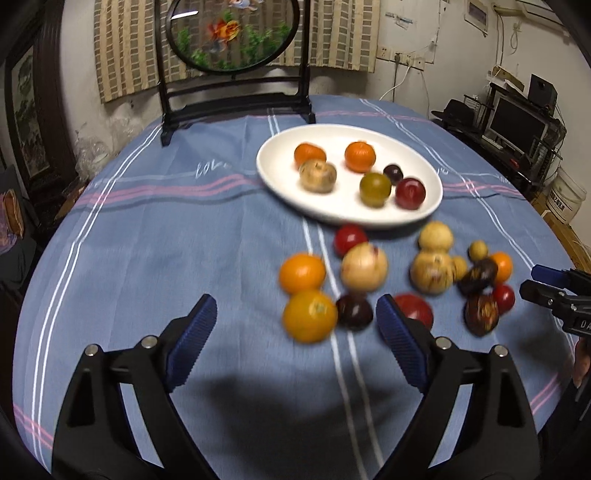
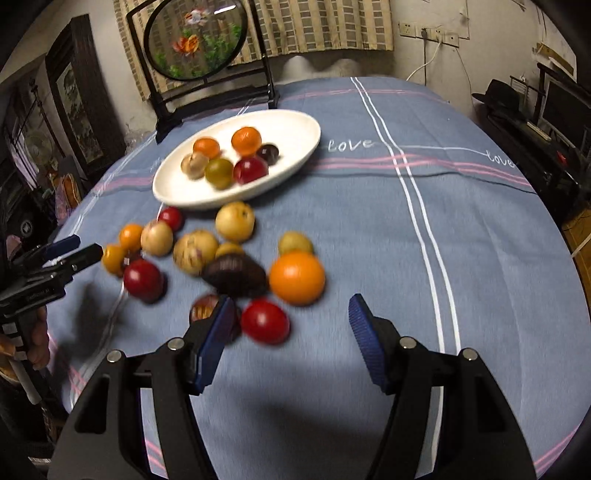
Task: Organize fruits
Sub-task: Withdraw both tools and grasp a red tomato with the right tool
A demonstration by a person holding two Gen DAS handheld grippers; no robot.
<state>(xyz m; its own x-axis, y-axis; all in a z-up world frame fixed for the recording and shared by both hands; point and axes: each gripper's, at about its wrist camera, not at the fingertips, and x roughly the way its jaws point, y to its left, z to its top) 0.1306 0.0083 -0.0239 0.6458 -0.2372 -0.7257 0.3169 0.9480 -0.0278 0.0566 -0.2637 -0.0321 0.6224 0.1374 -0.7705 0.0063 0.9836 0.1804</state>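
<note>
Both claws hang over the blue striped tablecloth with their jaws apart and nothing between the pads. Left claw is spread wide above the near edge of a loose pile of fruit; its blue ribbed pads sit on either side of an orange and a dark plum in the view, but well above them, not touching. Right claw is also parted, a little less wide, and empty. A red plum lies on the cloth just ahead of its left pad, and a big orange sits a bit beyond that.

Everything close up is smeared, so the small fruits are hard to tell apart. From where I stand, the loose ones are scattered on the cloth just in front of a white oval plate: oranges, pale yellowish round fruits, red ones, and a couple of dark wrinkled ones. On the plate I count six pieces: two small oranges at the back, a tan fruit, a green one, a red one and a small dark one.

Behind the plate stands a round goldfish screen in a black frame. A monitor sits on a shelf off to the side.
</note>
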